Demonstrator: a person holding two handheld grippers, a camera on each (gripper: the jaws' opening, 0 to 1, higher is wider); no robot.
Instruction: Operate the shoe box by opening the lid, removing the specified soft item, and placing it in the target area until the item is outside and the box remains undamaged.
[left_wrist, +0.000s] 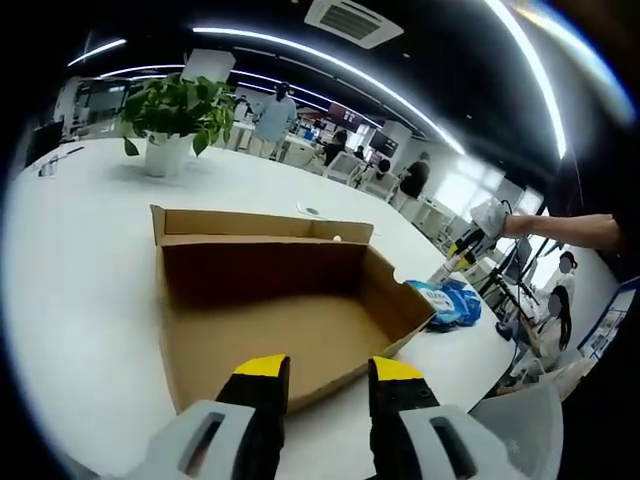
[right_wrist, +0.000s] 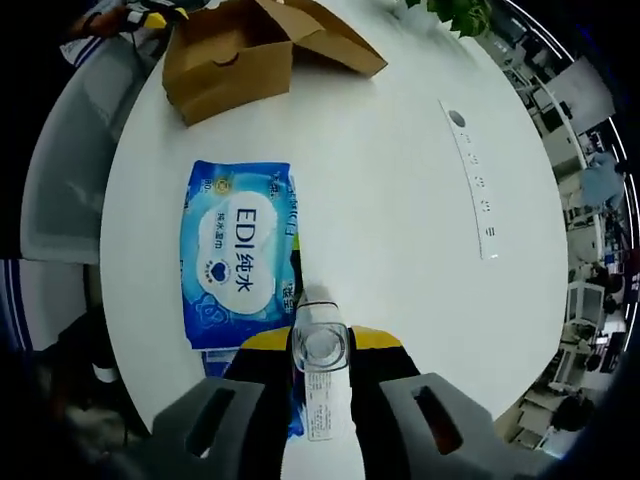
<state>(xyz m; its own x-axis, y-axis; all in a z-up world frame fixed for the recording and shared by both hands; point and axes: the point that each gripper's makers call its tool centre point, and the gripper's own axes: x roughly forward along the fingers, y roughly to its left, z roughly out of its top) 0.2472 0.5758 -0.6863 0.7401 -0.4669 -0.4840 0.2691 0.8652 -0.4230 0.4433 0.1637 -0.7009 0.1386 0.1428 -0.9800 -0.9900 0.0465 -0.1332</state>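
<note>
Wipes pack (right_wrist: 238, 258) flat on table (right_wrist: 400, 200), long axis toward shoe box (right_wrist: 240, 55)

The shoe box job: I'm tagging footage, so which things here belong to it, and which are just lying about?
Job:
- open shoe box, empty inside
- blue wipes pack, lying on the table outside the box
- right tongs, shut on a clear bottle
- left tongs

Lying about:
- potted plant
- white power strip
</note>
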